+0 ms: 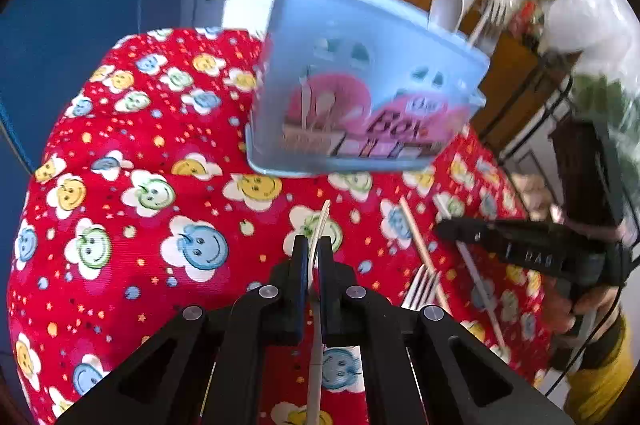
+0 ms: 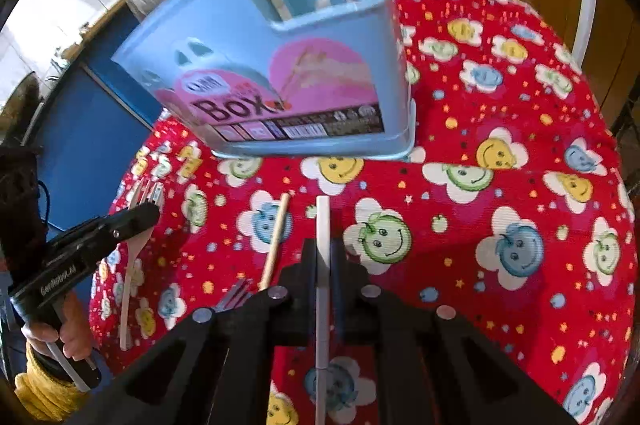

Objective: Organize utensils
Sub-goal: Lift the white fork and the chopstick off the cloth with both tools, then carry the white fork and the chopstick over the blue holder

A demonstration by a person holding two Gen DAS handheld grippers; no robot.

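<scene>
Several utensils are already stood in the pale blue plastic holder box (image 2: 280,65). A cream plastic fork (image 1: 320,225) is clamped by the left gripper (image 1: 314,245), a white chopstick (image 2: 322,245) by the right gripper (image 2: 324,249); a metal fork (image 2: 234,297) and wooden chopstick (image 2: 276,237) are left on the red cloth (image 2: 500,185).

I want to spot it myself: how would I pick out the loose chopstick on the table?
Find the red smiley-face tablecloth and the blue utensil box standing on it. In front of the box lies a thin tan wooden chopstick, beside a metal fork. Unlike the white stick in the right gripper, nothing holds it.
</scene>
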